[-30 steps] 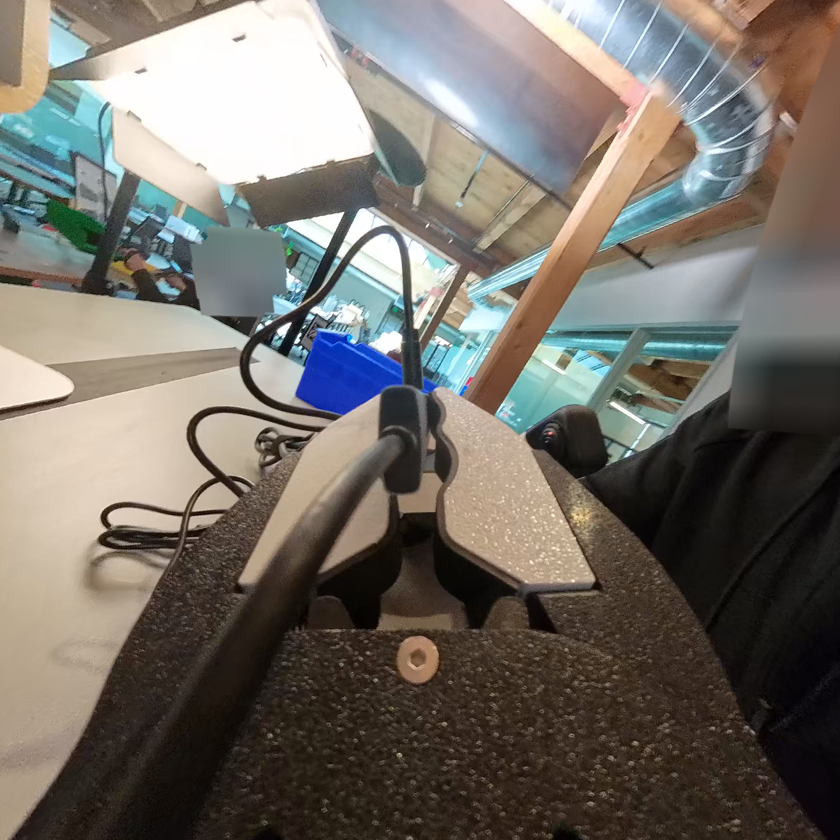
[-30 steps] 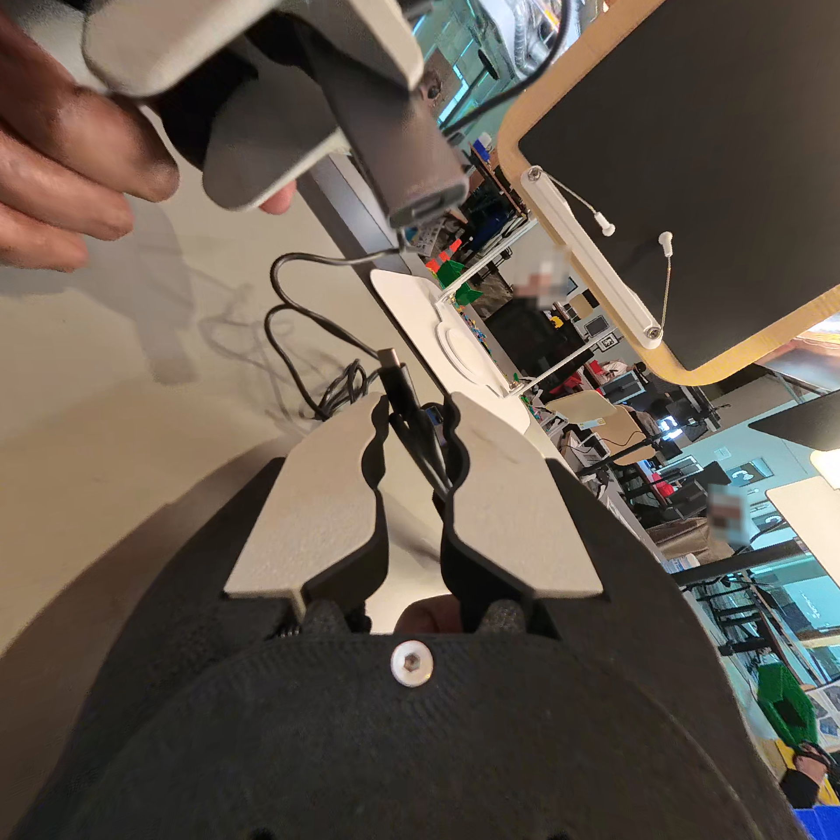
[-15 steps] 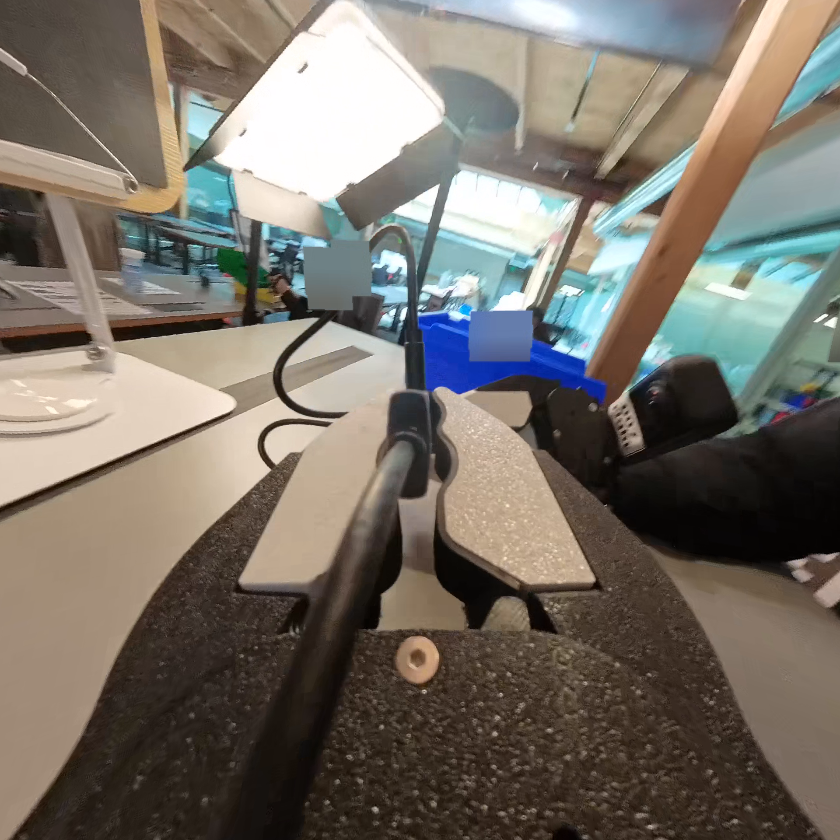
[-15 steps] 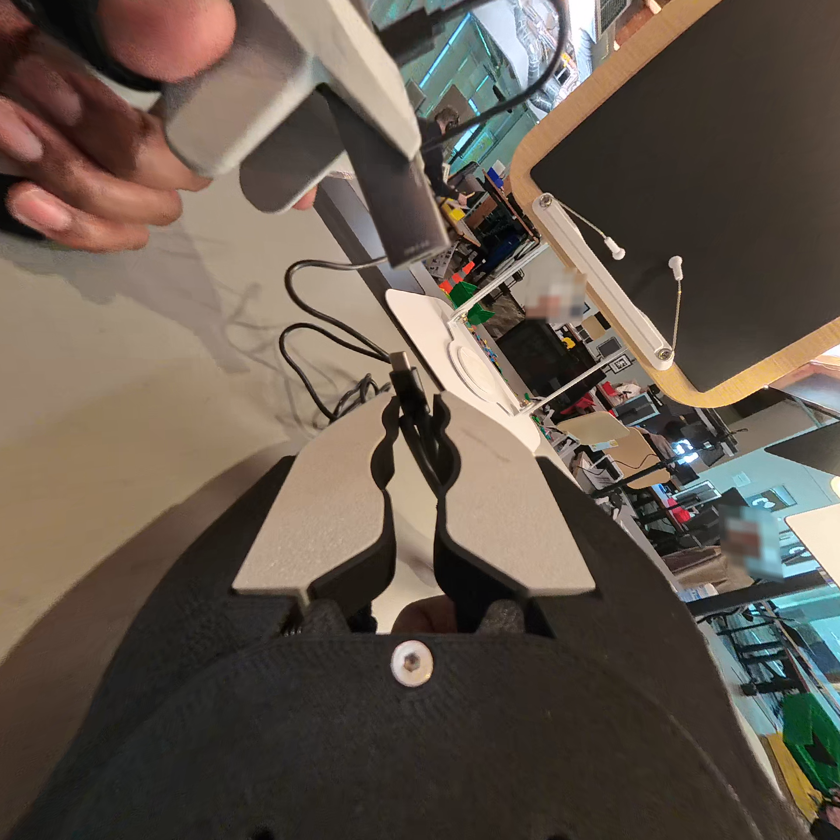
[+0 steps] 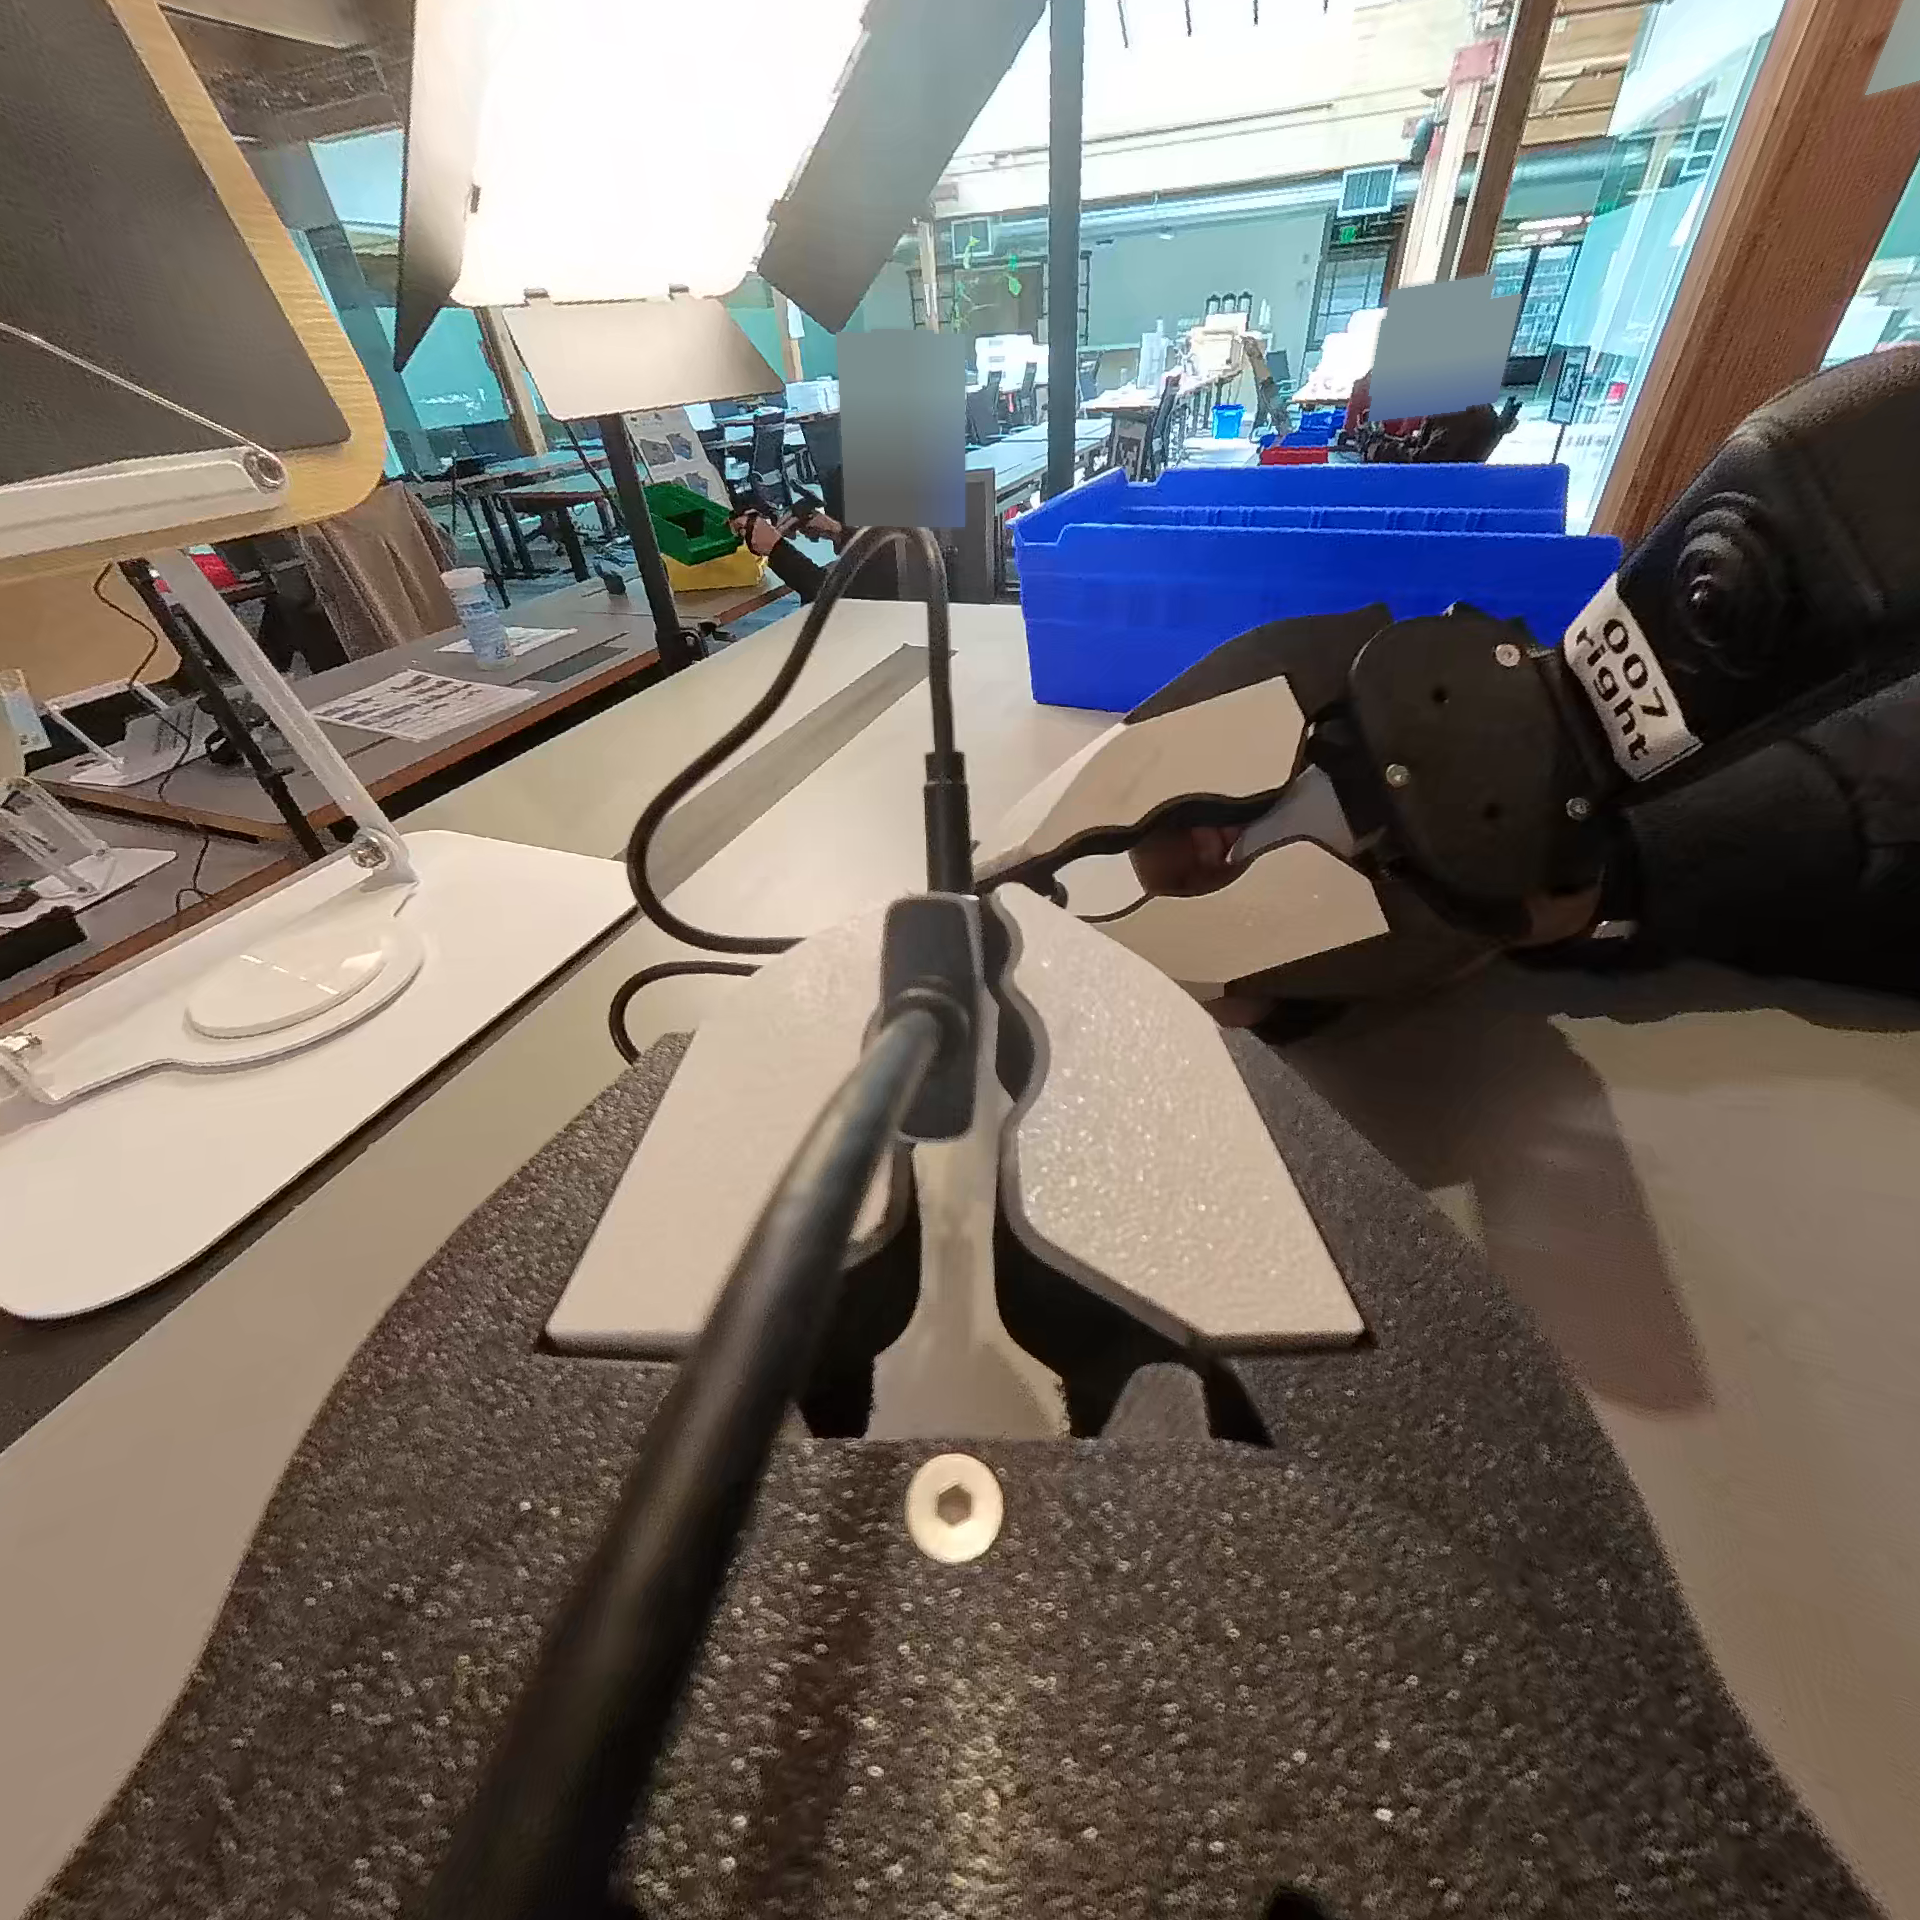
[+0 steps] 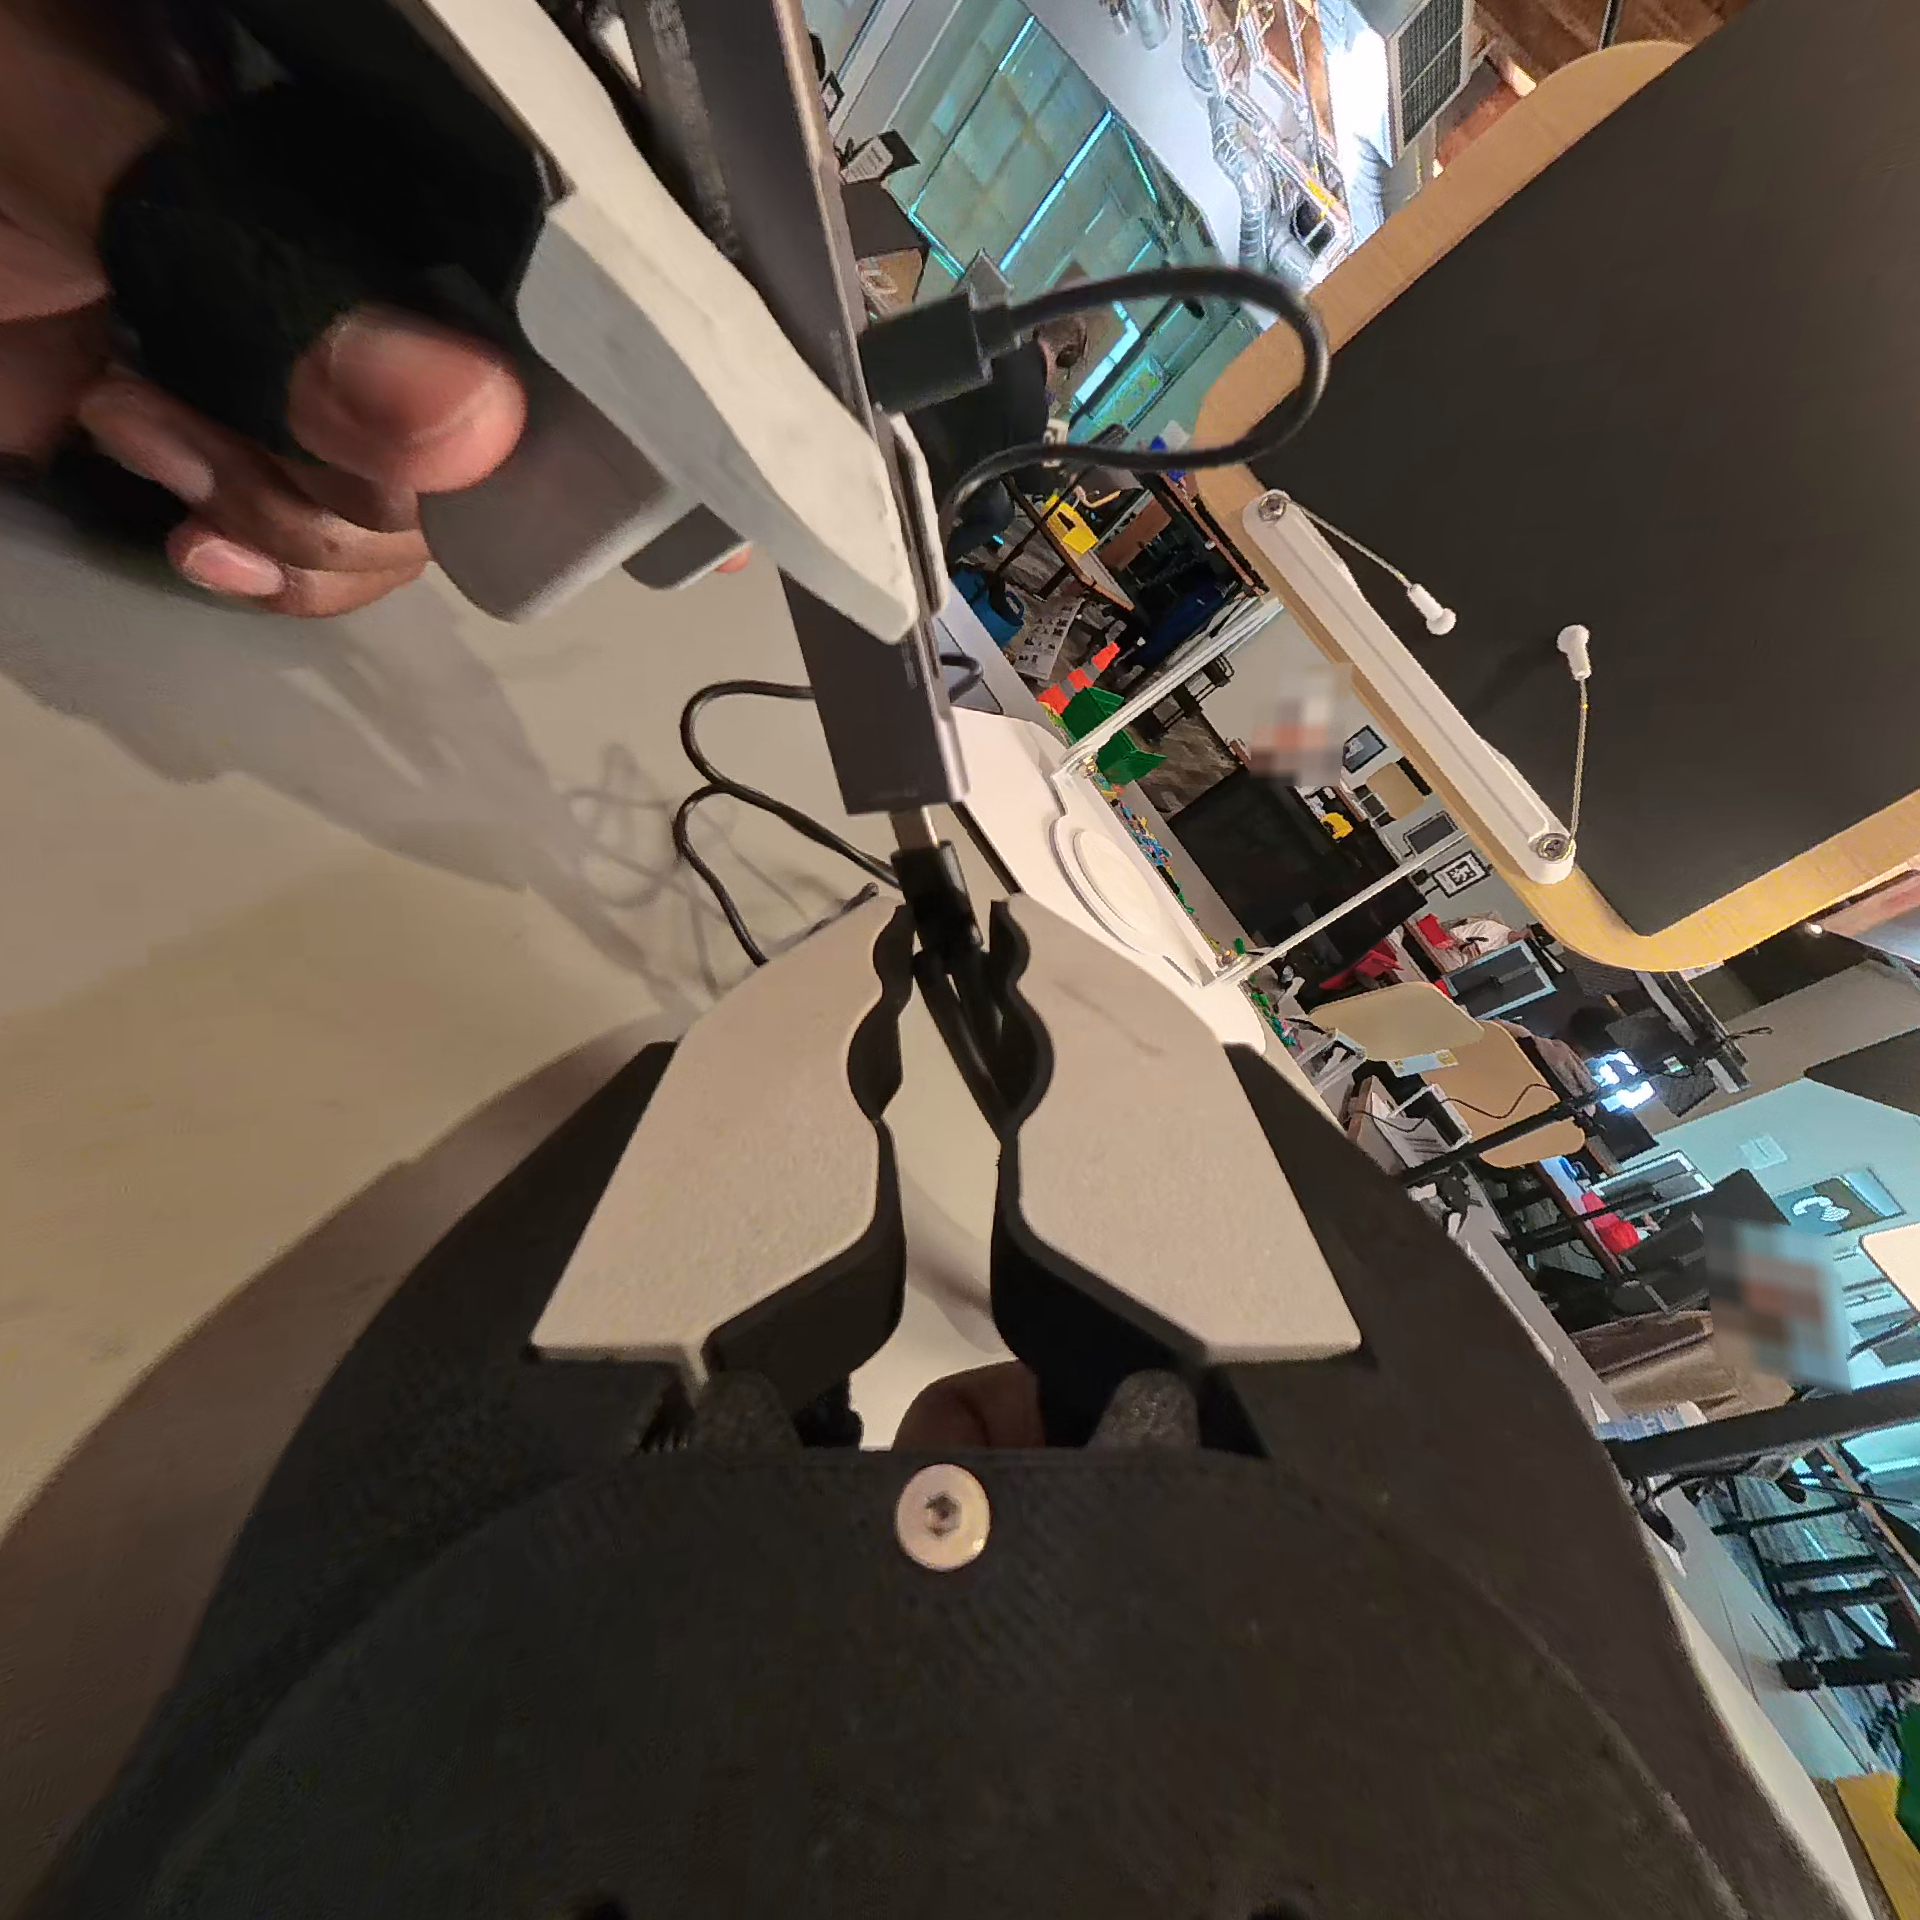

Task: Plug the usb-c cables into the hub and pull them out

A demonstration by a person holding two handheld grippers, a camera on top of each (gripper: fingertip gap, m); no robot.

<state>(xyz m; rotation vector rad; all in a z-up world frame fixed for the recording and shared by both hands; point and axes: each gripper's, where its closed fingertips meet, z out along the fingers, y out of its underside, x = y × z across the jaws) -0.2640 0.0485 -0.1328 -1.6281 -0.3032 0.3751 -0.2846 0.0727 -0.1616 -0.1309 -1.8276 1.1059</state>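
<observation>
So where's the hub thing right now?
In the right wrist view, the dark hub hangs upper middle, pinched in the left gripper, just above the plug held by the right gripper.

Black cable (image 5: 940, 665), dark grey hub (image 6: 883, 717), blue bins (image 5: 1299, 582) (pale grey speckled jaws).

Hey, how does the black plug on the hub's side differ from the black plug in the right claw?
The side plug is seated in the hub, its metal tip hidden; the end plug sits at the hub's end with metal showing. Nothing grips the side plug; the right claw pinches the end plug. The side plug stands crosswise to the hub; the end plug lines up with it. Both are black with black cables.
</observation>
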